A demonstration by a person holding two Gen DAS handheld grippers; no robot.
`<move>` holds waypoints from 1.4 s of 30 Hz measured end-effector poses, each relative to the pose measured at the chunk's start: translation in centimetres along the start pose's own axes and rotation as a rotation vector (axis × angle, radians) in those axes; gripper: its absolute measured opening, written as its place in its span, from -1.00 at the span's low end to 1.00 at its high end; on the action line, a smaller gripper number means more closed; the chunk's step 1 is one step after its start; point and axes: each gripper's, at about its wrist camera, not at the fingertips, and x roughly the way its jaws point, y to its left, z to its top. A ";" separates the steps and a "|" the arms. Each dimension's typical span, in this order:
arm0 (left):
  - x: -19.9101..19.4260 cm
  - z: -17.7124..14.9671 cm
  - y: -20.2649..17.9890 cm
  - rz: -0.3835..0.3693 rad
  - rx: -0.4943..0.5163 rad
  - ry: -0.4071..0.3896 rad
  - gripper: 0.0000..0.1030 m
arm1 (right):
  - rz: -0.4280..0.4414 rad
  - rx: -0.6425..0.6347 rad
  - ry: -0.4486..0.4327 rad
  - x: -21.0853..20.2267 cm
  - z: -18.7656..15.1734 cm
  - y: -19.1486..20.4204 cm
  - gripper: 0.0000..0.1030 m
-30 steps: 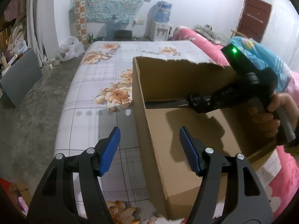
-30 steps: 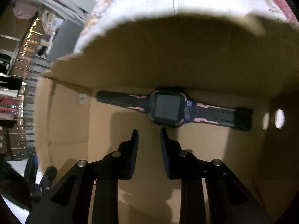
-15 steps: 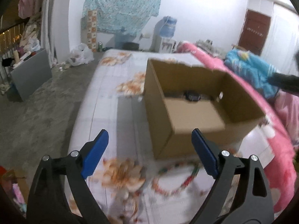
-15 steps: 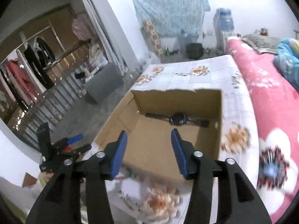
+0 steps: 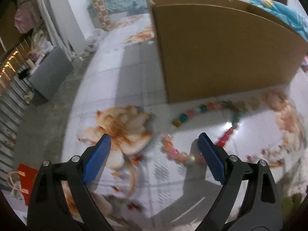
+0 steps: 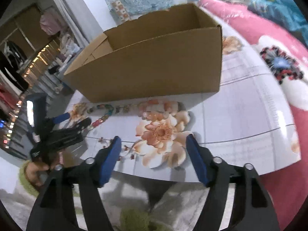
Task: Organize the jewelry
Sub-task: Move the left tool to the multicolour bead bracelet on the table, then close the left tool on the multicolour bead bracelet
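Now both tools are out of the open brown cardboard box [image 5: 221, 48], and the change is plain. A second ago the right gripper [image 6: 154, 150] hung inside that box just above a dark wristwatch on its floor, fingers nearly together; half a second ago it had lifted clear with the watch left lying inside. In the present views the box interior is hidden behind its near wall, so the watch cannot be seen, though it was inside at the last look.

Going left to right in the left wrist view: the left gripper [image 5: 154, 148] hovers low over the white floral-print tabletop [image 5: 119, 88], its jaws spread wide and holding nothing. An orange printed flower [image 5: 119, 129] lies at about 11 o'clock from the blue pads. The string of multicoloured beads [image 5: 202, 109] loops across the cloth from 12 to 2 o'clock, just in front of the box's near wall, its lower bend lying between the two fingertips.

The right gripper, seen in its own view, is pulled back toward the table's near edge, jaws wide apart and empty, the box at its 12 o'clock.

Judging by this, the watch is stowed and the necklace is the next piece, with the left tool already lined up over it. Motion blur softens the beads.
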 end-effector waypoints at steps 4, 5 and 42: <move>-0.7 -1.4 -0.4 -0.104 -0.019 0.019 0.76 | -0.050 -0.094 -0.043 -0.7 0.3 1.5 0.46; -0.8 -1.6 -0.5 -0.115 -0.025 0.019 0.78 | -0.046 -0.114 -0.054 -0.8 0.4 1.7 0.51; -3.7 -4.6 2.1 -0.309 -0.039 -0.107 0.02 | 0.216 -0.201 -0.020 4.6 0.8 8.2 -0.06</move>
